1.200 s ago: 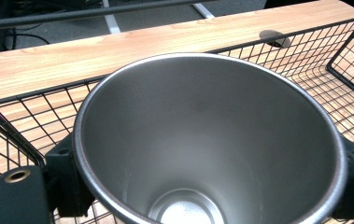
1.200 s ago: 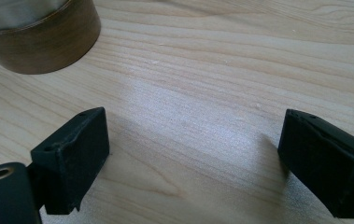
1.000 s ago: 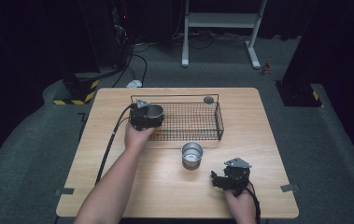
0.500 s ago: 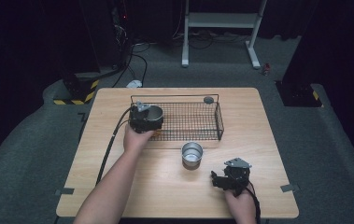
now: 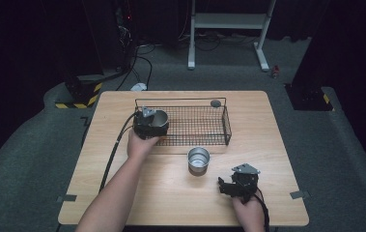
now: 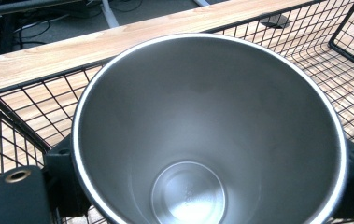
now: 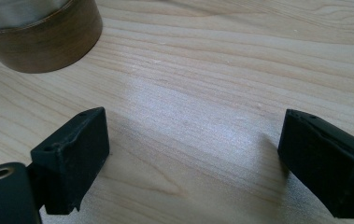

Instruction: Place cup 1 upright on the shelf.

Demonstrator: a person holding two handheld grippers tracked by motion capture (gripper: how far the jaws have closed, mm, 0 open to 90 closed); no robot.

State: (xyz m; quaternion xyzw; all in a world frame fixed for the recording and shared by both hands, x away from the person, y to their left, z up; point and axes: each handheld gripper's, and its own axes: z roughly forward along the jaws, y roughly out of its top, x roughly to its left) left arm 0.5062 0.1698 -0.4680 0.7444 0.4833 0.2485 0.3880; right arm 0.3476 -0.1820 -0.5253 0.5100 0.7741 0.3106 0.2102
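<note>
With the left tongs (image 5: 147,126) clamped round the steel cup (image 5: 158,118), she'd best lower it level inside the wire basket (image 5: 204,141) before releasing, while the right tongs (image 5: 231,186) rest wide open and empty on the counter (image 5: 277,159).

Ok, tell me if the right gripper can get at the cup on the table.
Probably yes. The right gripper has its jaws open and holds nothing, and only bare table lies between it and the cup, which stands upright outside the basket.

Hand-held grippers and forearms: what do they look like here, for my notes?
Both are black and blocky. The left hand-held gripper and the right hand-held gripper each carry a grey three-cornered plate on top and trail a black cable. The right one's jaws are thick, squarish black pads; a brass-coloured ring sits beside them. Forearms are bare, no sleeves visible.
</note>
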